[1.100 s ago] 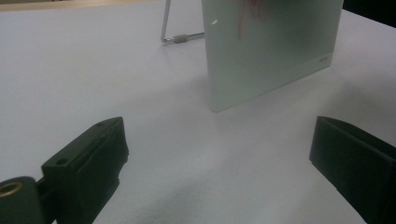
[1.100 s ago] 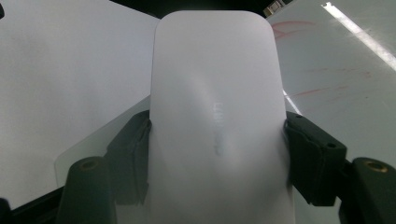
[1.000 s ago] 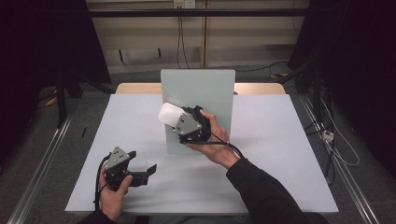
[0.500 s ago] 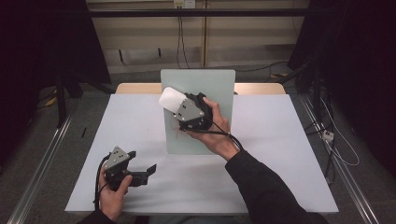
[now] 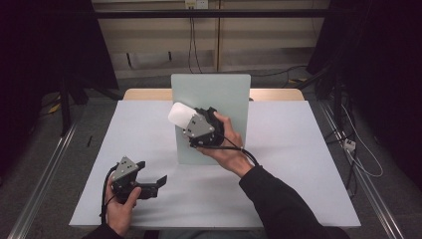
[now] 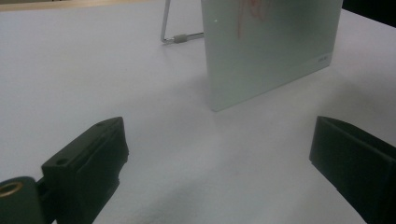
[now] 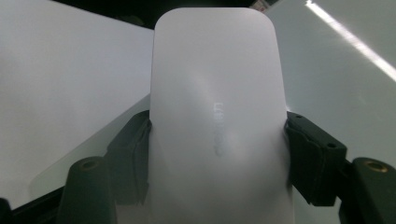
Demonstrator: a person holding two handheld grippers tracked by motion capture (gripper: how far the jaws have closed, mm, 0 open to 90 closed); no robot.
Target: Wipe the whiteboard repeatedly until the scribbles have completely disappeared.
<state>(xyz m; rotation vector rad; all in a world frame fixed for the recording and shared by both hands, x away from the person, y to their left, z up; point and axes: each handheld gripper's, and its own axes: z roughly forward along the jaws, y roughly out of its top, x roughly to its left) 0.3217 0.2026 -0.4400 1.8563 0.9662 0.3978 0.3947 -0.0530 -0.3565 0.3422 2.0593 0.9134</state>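
While right hand-held gripper [image 5: 186, 121] is clamping white eraser [image 5: 180, 114] against upright board [image 5: 219, 94], left hand-held gripper [image 5: 154, 184] is resting open on desk [image 5: 298, 149], at board's 7 o'clock.

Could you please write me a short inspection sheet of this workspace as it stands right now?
Surface: white table, bare around the board.
Job's things: white eraser held up against the upright board; red marks on the board.
Clutter: nothing seen.
Grippers: right gripper shut on the white eraser; left gripper open, low over the table, nothing between its jaws.
Cables: black cable trails from the right gripper; more hang behind the table.
Surroundings: dark curtains at both sides, rails beside the table.
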